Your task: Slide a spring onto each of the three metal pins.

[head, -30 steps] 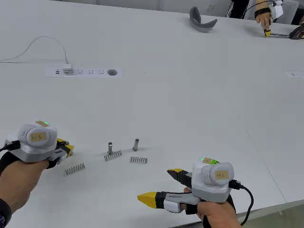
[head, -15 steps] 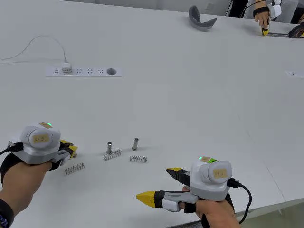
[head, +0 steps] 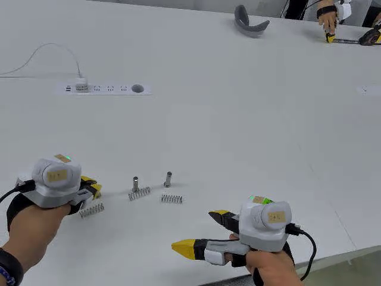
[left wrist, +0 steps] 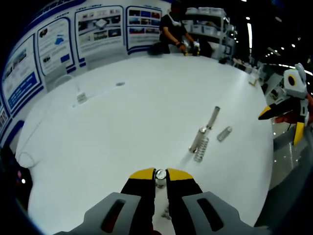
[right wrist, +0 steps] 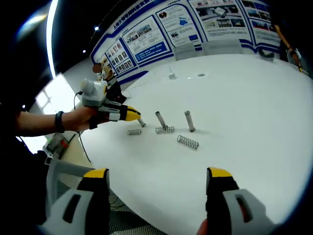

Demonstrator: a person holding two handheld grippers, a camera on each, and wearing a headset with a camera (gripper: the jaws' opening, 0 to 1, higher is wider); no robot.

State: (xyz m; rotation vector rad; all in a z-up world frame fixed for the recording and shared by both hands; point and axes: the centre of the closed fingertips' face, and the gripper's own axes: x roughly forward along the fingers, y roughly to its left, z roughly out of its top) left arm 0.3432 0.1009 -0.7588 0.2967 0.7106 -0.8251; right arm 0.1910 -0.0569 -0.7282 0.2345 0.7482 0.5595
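Nearest to us, the right gripper (head: 202,231) is held over the near part of the counter (head: 238,131), its jaws spread wide with nothing between them. Farther in on the left, the left gripper (head: 90,189) has its jaws pinched down on the held pin (left wrist: 160,174), whose round silver end we see between the yellow tips. Just beside that gripper, on its near side, the left spring (head: 91,209) lies flat on the counter. To the right lie the middle spring (head: 139,192) and the right spring (head: 172,199); none of the three is on a pin. The middle spring lies at the foot of the left standing pin (head: 135,183). The right standing pin (head: 168,179) stands upright just beyond the right spring, apart from it. Well beyond, on the far left, lies a power strip (head: 104,89). Another person's hand (head: 327,21) shows at the far right edge.
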